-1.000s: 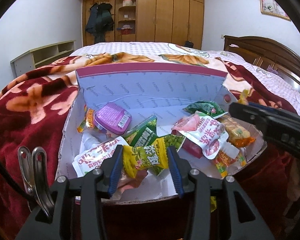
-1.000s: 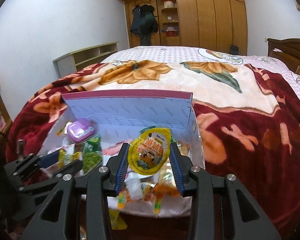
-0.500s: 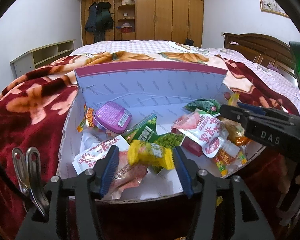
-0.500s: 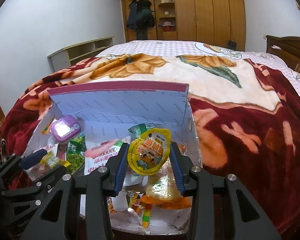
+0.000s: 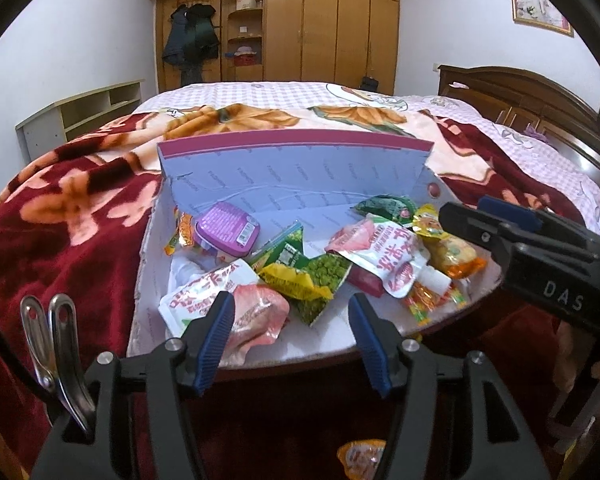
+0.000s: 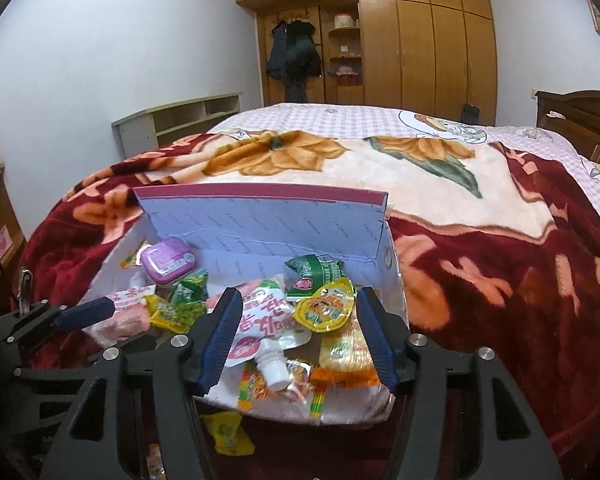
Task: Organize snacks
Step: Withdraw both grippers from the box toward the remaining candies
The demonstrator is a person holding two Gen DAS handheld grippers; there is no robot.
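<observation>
2 grippers hover at the near rim of an open box (image 5: 292, 172) on a blanket-covered bed (image 6: 480, 240), and both have just let go of their loads. A second ago the left gripper (image 5: 290, 322) pinched a yellow packet (image 5: 296, 280); now its blue pads stand spread and empty, and the packet lies on the green pea bag at 12 o'clock from the fingertips, clear of both pads. The right gripper (image 6: 298, 330), which clamped a round jelly cup (image 6: 326, 310) a moment before, is opening: the cup sits tilted on the heap between the pads, close to the right-hand pad though no longer squeezed, atop a pink-and-white pouch (image 6: 264, 320).

The snacks now fill the box from a purple tin (image 5: 226, 228) at 10 o'clock to an orange bag (image 5: 452, 252) at 2 o'clock in the left view. That makes 2 more items delivered in 1 stroke, and the job looks well along.

It is not finished. At least 2 wrappers show outside the box, at 6 o'clock below its front edge: an orange one (image 5: 360, 456) in the left view and a yellow one (image 6: 230, 434) in the right. Both sit low and partly hidden by the gripper frames, so each hand will likely have to back off and dip before it can pick again.
</observation>
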